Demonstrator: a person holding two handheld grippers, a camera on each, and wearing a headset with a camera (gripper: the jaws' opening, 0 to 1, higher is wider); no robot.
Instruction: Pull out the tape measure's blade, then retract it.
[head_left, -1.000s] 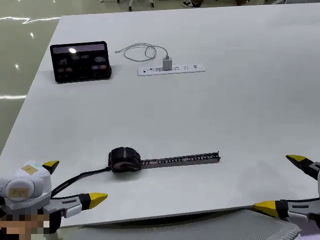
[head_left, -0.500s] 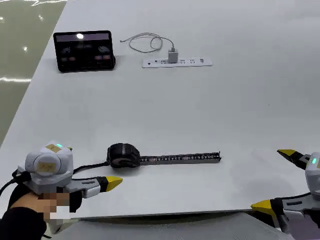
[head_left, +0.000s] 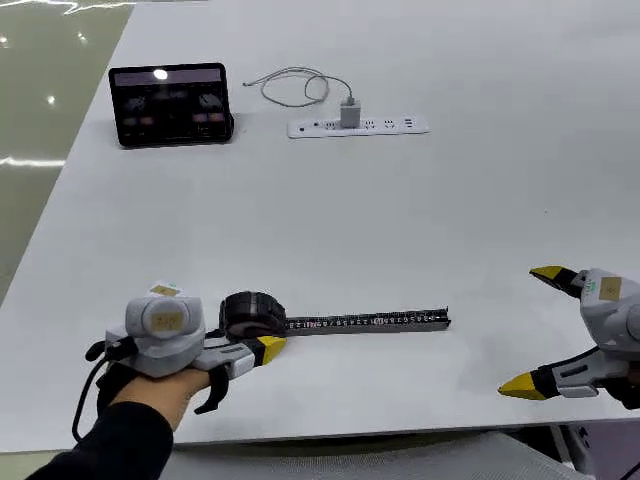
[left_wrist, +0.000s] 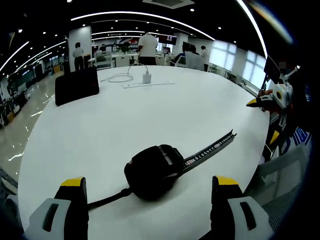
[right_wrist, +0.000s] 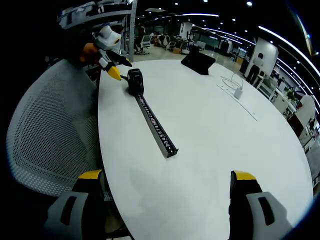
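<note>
Left gripper view: the left gripper (left_wrist: 150, 182) has its jaws spread wide, one on each side of the tape measure case (left_wrist: 154, 169), gripping nothing. Within the last second it advanced from the table (head_left: 420, 220) edge to straddle the case, which has not moved. The blade (left_wrist: 210, 149) already lies extended, so retraction is probably next. The right gripper (head_left: 532, 330), also wide open and empty, has come in but remains well apart from the blade's end. The person's hand (head_left: 160, 388) holds the left gripper low and nearly level.
</note>
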